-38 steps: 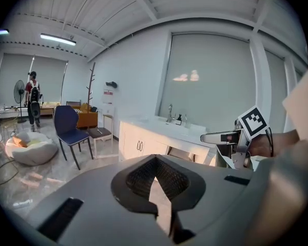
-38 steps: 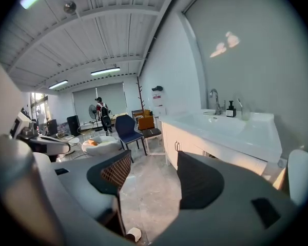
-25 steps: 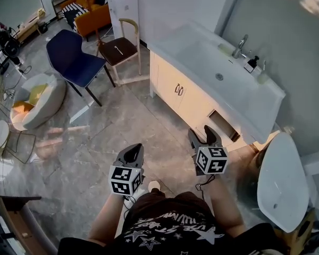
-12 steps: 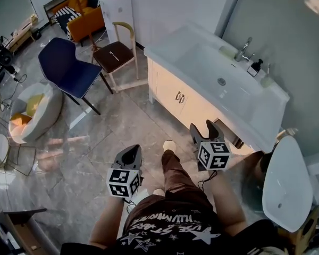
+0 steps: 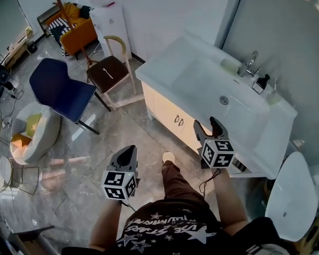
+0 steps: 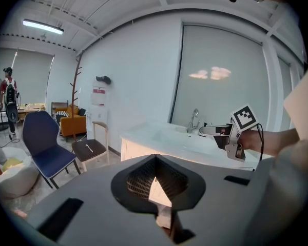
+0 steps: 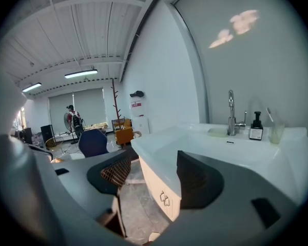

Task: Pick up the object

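Observation:
A white sink vanity stands ahead of me. On its top are a pale soap bar, a chrome tap, a dark pump bottle and a clear cup. My right gripper hovers open at the vanity's near edge with nothing between its jaws. In the right gripper view the bottle and tap lie beyond the open right gripper. My left gripper hangs shut and empty over the floor, left of my leg. The left gripper view shows the left gripper closed.
A wooden chair and a blue chair stand to the left on the marble floor. A white beanbag seat is farther left and a white oval stool at lower right. A person stands far off.
I have walked closer to the vanity, with one leg stepping forward. Both grippers moved along with me; their jaws stand as before.

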`<state>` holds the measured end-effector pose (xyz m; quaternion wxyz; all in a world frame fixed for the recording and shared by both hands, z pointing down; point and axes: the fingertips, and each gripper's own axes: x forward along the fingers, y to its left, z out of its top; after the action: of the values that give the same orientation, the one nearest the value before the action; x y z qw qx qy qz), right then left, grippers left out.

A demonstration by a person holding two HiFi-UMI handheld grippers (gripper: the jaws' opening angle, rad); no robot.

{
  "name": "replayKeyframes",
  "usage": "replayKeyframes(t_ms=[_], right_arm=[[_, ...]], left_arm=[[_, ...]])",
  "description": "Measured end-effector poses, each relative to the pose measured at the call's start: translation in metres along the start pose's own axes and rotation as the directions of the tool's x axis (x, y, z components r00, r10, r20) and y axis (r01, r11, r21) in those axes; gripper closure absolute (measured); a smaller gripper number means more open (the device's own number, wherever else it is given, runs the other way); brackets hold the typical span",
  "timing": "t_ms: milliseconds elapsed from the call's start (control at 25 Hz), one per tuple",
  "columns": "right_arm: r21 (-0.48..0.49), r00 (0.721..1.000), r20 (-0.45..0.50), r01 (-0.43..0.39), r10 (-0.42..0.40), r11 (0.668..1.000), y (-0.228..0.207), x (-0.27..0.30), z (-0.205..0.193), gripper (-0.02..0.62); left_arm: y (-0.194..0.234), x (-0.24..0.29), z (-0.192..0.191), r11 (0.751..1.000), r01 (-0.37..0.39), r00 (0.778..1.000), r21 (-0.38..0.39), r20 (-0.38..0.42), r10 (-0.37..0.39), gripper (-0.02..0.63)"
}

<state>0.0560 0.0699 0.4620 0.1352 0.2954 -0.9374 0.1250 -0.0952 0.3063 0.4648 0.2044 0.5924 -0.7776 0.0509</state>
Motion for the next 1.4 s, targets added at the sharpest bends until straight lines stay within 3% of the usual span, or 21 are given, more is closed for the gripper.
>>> replayKeyframes(t_ms=[320, 720, 1000, 1400], right_arm=[[0.053, 0.995, -0.022, 0.097, -0.096, 0.994, -0.09, 0.123, 0.058, 0.318], [0.123, 0.977, -0.082, 0.204, -0.195, 0.971, -0.185, 0.213, 0.073, 0.318], [0.137, 0.957, -0.106, 0.284, -0.271, 0.949, -0.233, 0.254, 0.072, 0.319], [0.137, 0.919, -0.118, 0.39, -0.376, 0.911, -0.268, 0.28, 0.077, 0.364]], left_arm=[[0.021, 0.138, 0.072, 0.999, 0.04, 0.999, 0.014, -0.017, -0.04, 0.591], [0.009, 0.277, 0.115, 0.991, 0.123, 0.989, 0.058, -0.091, -0.117, 0.591], [-0.008, 0.334, 0.131, 0.982, 0.175, 0.978, 0.074, -0.13, -0.164, 0.591], [-0.014, 0.386, 0.156, 0.961, 0.254, 0.96, 0.112, -0.153, -0.236, 0.591]])
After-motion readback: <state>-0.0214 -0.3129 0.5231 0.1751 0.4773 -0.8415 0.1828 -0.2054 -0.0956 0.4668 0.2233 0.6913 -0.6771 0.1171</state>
